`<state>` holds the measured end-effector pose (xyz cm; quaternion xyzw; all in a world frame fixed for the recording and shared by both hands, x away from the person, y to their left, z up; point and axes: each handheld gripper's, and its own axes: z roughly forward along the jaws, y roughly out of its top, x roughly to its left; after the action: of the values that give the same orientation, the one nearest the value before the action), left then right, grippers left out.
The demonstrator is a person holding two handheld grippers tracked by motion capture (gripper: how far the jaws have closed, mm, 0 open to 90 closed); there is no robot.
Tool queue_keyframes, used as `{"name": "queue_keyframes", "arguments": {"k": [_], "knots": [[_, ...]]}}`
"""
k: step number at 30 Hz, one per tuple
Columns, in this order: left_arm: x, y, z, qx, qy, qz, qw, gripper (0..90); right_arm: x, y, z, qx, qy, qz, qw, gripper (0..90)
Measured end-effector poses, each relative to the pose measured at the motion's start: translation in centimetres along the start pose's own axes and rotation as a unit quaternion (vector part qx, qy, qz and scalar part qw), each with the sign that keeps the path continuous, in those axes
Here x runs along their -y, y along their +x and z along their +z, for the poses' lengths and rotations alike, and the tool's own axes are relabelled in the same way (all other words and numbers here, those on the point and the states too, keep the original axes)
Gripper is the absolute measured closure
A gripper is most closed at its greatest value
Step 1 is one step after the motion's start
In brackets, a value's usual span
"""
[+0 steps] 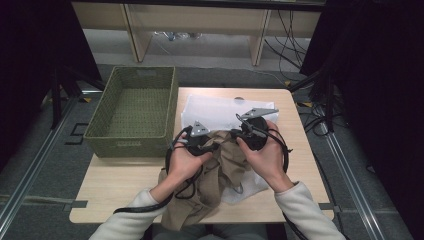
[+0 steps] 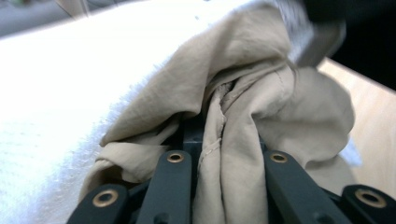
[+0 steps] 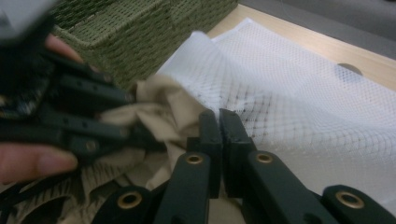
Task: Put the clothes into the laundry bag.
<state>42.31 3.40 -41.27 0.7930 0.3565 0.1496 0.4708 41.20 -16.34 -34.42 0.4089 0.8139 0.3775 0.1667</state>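
Light wooden table (image 1: 295, 165) with rounded corners, set on grey carpet; metal floor rails along both sides, black curtains left and right, pale wooden frame legs and loose cables beyond the far edge. At the far-left corner, overhanging the left edge: an empty green woven basket (image 1: 135, 112). Across the far-right part of the table, just beside the basket: a white mesh bag (image 1: 215, 110), lying flat. Over the near half of that bag and down across the near edge at the middle: a crumpled beige garment (image 1: 227, 160), its lower end hanging off the table.

Left tongs (image 1: 212, 146) over the table's middle, held level and pointing right, pinching a bunched fold of the beige garment (image 2: 233, 135); cloth packed between the two black jaws in the left gripper view, white mesh behind it. Right tongs (image 1: 235, 134) just beside them, pointing left, nearly tip to tip. In the right gripper view, right tongs (image 3: 219, 122) pressed together, tips at the seam where beige cloth (image 3: 163, 100) meets mesh bag (image 3: 299, 93); whether a thin layer sits pinched between them, impossible to tell. Cream sleeves in from the near edge.
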Motion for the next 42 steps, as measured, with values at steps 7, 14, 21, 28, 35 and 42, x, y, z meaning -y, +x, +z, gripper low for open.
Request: {"name": "queue_keyframes", "arguments": {"k": [7,14,21,28,35,42], "knots": [[0.9,-0.6,1.7,-0.016,0.008,0.050,0.9986,78.0,0.1,0.4,0.4,-0.010,0.007,-0.002,0.9999,89.9],[2.1,-0.2,3.4,0.004,0.000,0.045,0.9990,62.9,0.8,0.0,2.1,-0.012,0.022,-0.018,0.9995,89.9],[1.6,-0.3,-0.3,0.026,-0.018,0.055,0.9980,34.1,0.9,-1.2,1.7,-0.002,0.026,0.006,0.9996,89.9],[1.6,0.6,-3.1,0.030,-0.047,0.061,0.9966,26.2,0.9,-1.4,1.2,0.005,0.029,0.018,0.9994,89.9],[3.8,3.1,-0.5,0.034,0.020,0.024,0.9989,24.9,0.9,-1.0,1.5,0.006,0.026,0.023,0.9994,89.9],[4.7,2.8,2.4,0.075,0.052,0.021,0.9956,42.1,1.0,-0.8,1.7,-0.001,0.038,0.024,0.9990,89.9]]}}
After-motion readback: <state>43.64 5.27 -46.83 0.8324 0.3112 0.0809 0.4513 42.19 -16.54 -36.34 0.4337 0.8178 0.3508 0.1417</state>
